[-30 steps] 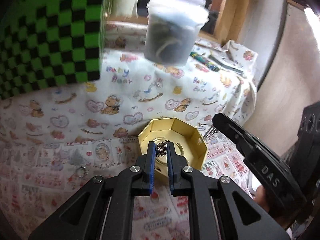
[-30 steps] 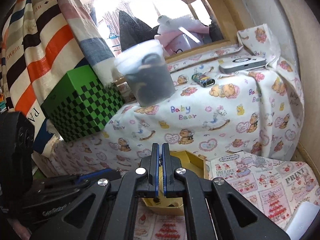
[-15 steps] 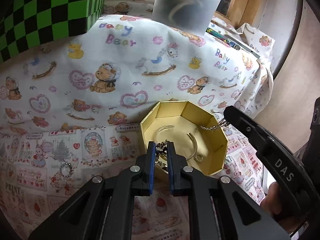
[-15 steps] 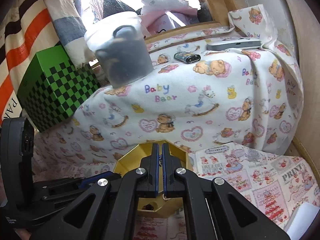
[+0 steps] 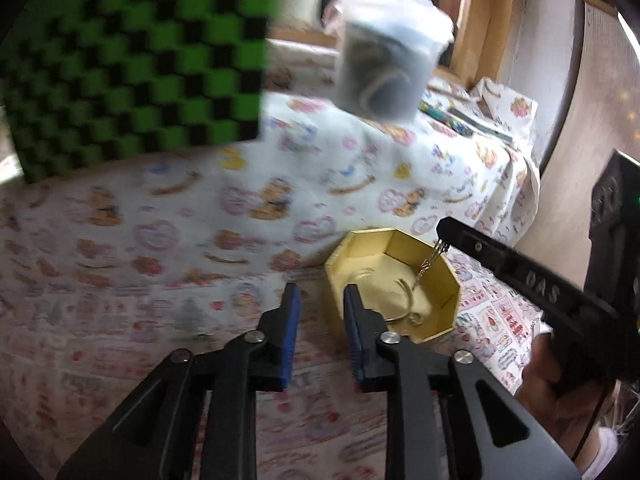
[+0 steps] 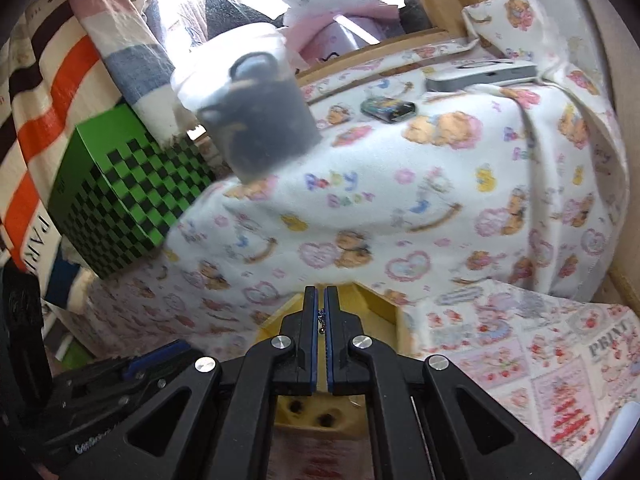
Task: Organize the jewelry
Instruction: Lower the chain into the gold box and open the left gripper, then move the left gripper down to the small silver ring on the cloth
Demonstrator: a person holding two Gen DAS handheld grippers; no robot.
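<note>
right gripper (image 6: 321, 312) pinching chain (image 5: 430, 262) over gold box (image 5: 440, 304), left gripper (image 5: 320, 300) parted

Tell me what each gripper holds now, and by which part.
The right gripper pinches a thin chain by its upper end, above the yellow box. The left gripper is open and holds nothing.
</note>
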